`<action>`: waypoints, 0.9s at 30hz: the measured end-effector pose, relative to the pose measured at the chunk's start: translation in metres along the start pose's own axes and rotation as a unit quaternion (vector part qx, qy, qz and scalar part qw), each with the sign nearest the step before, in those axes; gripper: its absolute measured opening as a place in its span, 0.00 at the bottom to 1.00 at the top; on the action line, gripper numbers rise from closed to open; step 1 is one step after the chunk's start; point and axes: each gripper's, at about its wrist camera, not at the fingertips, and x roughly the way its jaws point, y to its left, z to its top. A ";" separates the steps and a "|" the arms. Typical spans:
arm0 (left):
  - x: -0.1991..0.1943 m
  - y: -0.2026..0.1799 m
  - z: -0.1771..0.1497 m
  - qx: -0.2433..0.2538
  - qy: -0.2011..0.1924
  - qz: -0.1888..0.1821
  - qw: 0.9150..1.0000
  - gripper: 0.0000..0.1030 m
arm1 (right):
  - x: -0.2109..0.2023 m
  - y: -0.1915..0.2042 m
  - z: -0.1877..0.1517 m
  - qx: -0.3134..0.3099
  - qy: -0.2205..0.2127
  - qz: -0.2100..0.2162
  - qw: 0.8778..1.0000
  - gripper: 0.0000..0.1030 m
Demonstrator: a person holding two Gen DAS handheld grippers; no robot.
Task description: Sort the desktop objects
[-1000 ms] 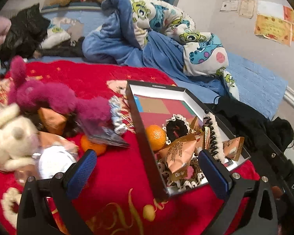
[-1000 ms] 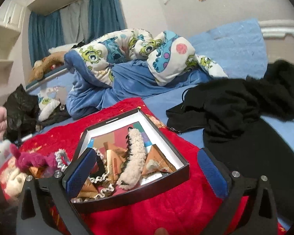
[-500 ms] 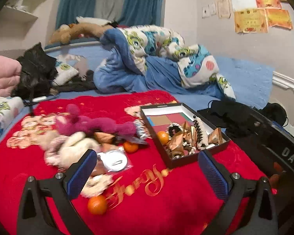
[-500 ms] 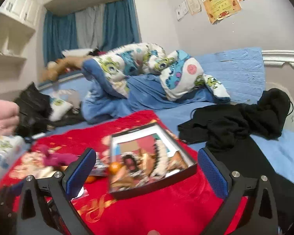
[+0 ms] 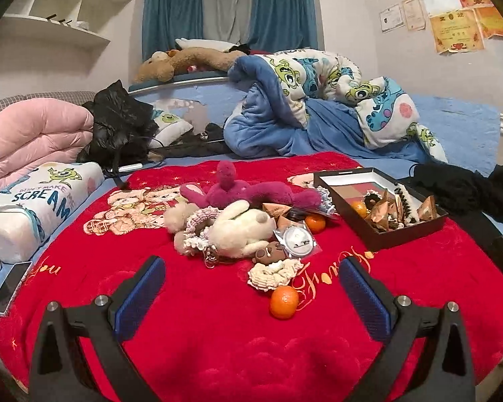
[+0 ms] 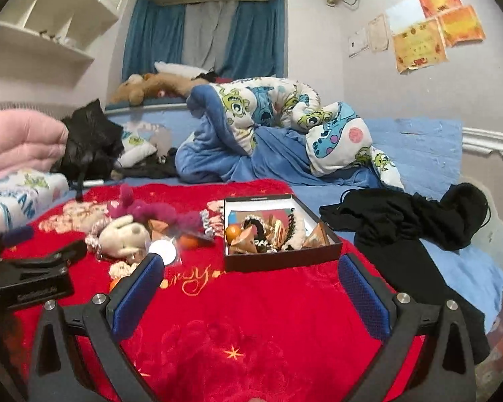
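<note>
Your left gripper (image 5: 251, 296) and right gripper (image 6: 248, 284) both stand wide apart, holding nothing, above the red blanket (image 5: 218, 335). In the left view, a tangerine (image 5: 284, 302) lies at 12 o'clock of the left gripper. The toy pile (image 5: 241, 224) sits beyond it. The black box (image 5: 405, 231) sits at 2 o'clock, partly filled.
</note>
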 end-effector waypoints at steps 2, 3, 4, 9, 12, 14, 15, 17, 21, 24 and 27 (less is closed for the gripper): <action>0.005 -0.002 0.001 -0.002 0.005 -0.006 1.000 1.00 | -0.001 0.002 0.000 0.002 -0.011 0.003 1.000 1.00; 0.006 -0.002 0.002 -0.003 0.004 -0.008 1.000 1.00 | -0.002 0.002 -0.001 0.005 -0.013 0.004 1.000 1.00; 0.007 -0.003 0.002 0.000 0.001 -0.008 1.000 1.00 | 0.000 0.002 -0.002 0.007 -0.012 0.007 1.000 1.00; 0.010 -0.007 0.003 0.010 0.002 -0.005 1.000 1.00 | 0.018 0.009 -0.002 0.006 0.009 0.008 1.000 1.00; 0.008 -0.006 0.003 0.004 -0.002 -0.010 1.000 1.00 | 0.023 0.013 -0.002 0.010 0.012 0.013 1.000 1.00; 0.006 -0.005 0.003 0.005 -0.008 -0.014 1.000 1.00 | 0.024 0.015 -0.003 0.016 0.011 0.014 1.000 1.00; 0.005 -0.005 0.003 0.007 -0.011 -0.014 1.000 1.00 | 0.025 0.017 -0.002 0.019 0.010 0.012 1.000 1.00; 0.002 -0.005 0.003 0.009 -0.017 -0.010 1.000 1.00 | 0.026 0.017 -0.002 0.026 0.008 0.014 1.000 1.00; 0.001 -0.001 0.004 0.000 -0.018 -0.026 1.000 1.00 | 0.022 0.017 -0.002 0.037 -0.004 0.008 0.999 1.00; 0.000 -0.001 0.003 0.001 -0.023 -0.029 0.999 1.00 | 0.022 0.018 -0.001 0.036 -0.006 0.012 0.999 1.00; -0.001 -0.001 0.004 0.003 -0.027 -0.032 0.999 1.00 | 0.022 0.019 -0.001 0.031 -0.005 0.013 0.999 1.00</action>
